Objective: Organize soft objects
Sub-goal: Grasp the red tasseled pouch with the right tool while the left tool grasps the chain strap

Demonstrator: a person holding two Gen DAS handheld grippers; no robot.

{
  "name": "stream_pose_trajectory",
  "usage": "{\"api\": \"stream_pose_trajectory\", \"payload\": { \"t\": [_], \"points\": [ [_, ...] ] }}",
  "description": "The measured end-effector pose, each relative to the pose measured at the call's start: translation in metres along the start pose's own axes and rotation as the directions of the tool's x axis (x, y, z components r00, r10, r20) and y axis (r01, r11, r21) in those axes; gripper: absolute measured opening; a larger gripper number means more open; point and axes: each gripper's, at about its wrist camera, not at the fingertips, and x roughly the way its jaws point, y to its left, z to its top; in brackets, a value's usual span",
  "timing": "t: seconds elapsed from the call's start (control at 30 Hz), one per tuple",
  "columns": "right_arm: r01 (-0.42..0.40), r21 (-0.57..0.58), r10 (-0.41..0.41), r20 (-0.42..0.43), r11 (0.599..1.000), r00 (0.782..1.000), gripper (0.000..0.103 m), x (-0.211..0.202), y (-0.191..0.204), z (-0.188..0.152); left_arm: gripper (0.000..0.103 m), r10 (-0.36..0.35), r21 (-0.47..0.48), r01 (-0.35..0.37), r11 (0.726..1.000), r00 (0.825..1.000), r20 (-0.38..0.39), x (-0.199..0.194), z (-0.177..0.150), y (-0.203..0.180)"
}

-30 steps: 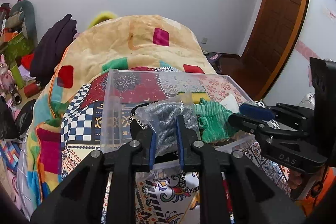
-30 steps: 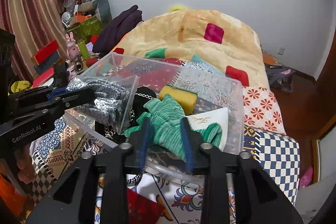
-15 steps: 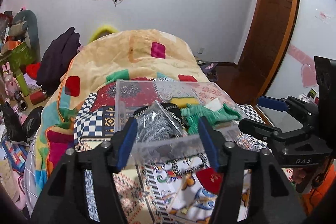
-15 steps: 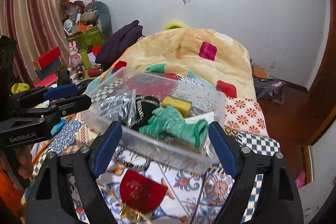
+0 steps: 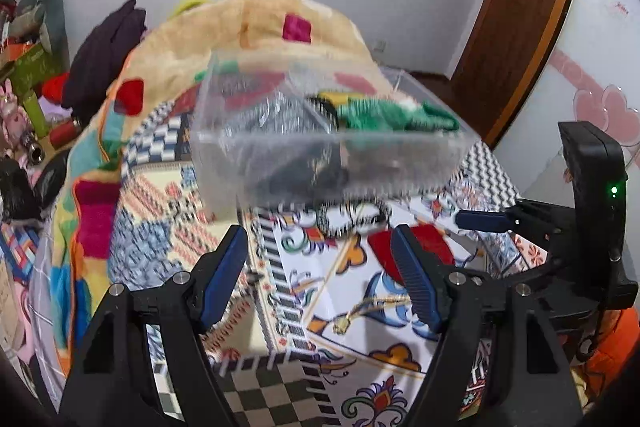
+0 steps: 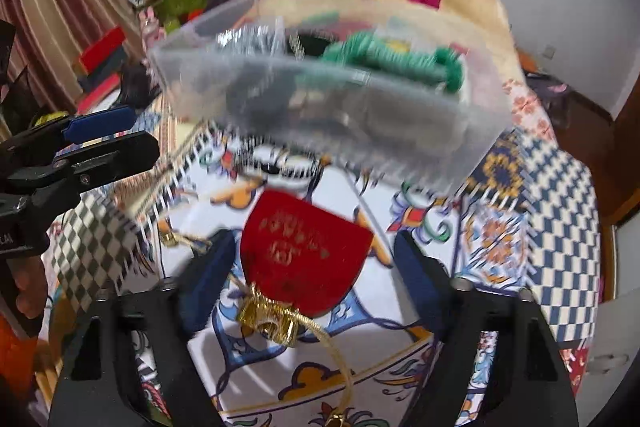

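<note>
Right wrist view: red pouch (image 6: 306, 253) lies between the wide-spread, empty right gripper (image 6: 308, 275) fingers.

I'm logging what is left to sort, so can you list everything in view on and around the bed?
clear plastic bin: one, transparent, on the bed ahead of both grippers
green knit item: one, green, inside the bin toward its right
bagged grey knit item: one, grey in clear wrap, inside the bin toward its left
black item: one, black, low in the bin; blurred
red pouch: one, red with gold cord, on the bedspread between the right gripper's fingers, not held
patterned bedspread: one, multicoloured, covers the bed
dark garment: one, dark purple, at the bed's far left
wooden door: one, brown, right wall
left gripper: one, black with blue pads, open
right gripper: one, black with blue pads, open
</note>
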Motion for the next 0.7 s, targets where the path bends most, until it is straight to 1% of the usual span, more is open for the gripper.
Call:
{"api": "stream_pose_trajectory", "payload": {
  "t": [0.03,0.13,0.2,0.23,0.3,0.37,0.4,0.5,0.63,0.67,0.7],
  "points": [
    [-0.009,-0.004,0.009,-0.016,1.000,1.000,0.058,0.004,0.000,0.000,0.074,-0.003,-0.002,0.003,1.000,1.000,-0.016,0.005,-0.003,0.000],
    [-0.025,-0.004,0.025,-0.027,1.000,0.999,0.053,0.009,-0.003,0.001,0.073,-0.005,0.005,0.005,1.000,0.999,-0.047,0.017,-0.007,-0.003],
    [-0.035,-0.006,0.035,-0.029,0.999,0.999,0.042,0.010,-0.005,0.001,0.073,-0.007,0.014,0.008,1.000,0.998,-0.065,0.026,-0.007,-0.006],
    [-0.045,-0.004,0.045,-0.029,0.999,0.999,0.039,0.010,-0.007,0.001,0.073,-0.014,0.021,0.015,1.000,0.997,-0.076,0.031,-0.007,-0.009],
    [-0.045,-0.006,0.045,-0.025,0.999,0.999,0.028,0.007,-0.006,-0.001,0.073,-0.022,0.028,0.024,0.999,0.996,-0.088,0.036,-0.005,-0.013],
    [-0.023,-0.008,0.023,-0.013,1.000,1.000,0.023,0.001,-0.006,-0.003,0.072,-0.029,0.034,0.032,0.999,0.995,-0.094,0.042,-0.002,-0.019],
    [-0.012,-0.006,0.012,-0.006,1.000,1.000,0.020,-0.001,-0.007,-0.006,0.069,-0.029,0.042,0.033,0.999,0.995,-0.097,0.045,0.000,-0.023],
    [-0.002,0.018,0.002,0.012,1.000,1.000,0.018,-0.012,-0.017,-0.010,0.062,-0.030,0.065,0.037,0.997,0.994,-0.109,0.054,0.006,-0.029],
    [0.007,0.055,-0.009,0.040,0.998,0.999,0.017,-0.022,-0.029,-0.014,0.047,-0.028,0.089,0.041,0.995,0.988,-0.150,0.071,0.011,-0.037],
    [0.006,0.067,-0.009,0.047,0.998,0.999,0.017,-0.025,-0.032,-0.015,0.047,-0.011,0.103,0.026,0.994,0.990,-0.142,0.073,0.012,-0.039],
    [0.005,0.074,-0.009,0.052,0.997,0.999,0.016,-0.027,-0.033,-0.015,0.041,0.000,0.115,0.016,0.993,0.990,-0.140,0.074,0.013,-0.041]
  ]
}}
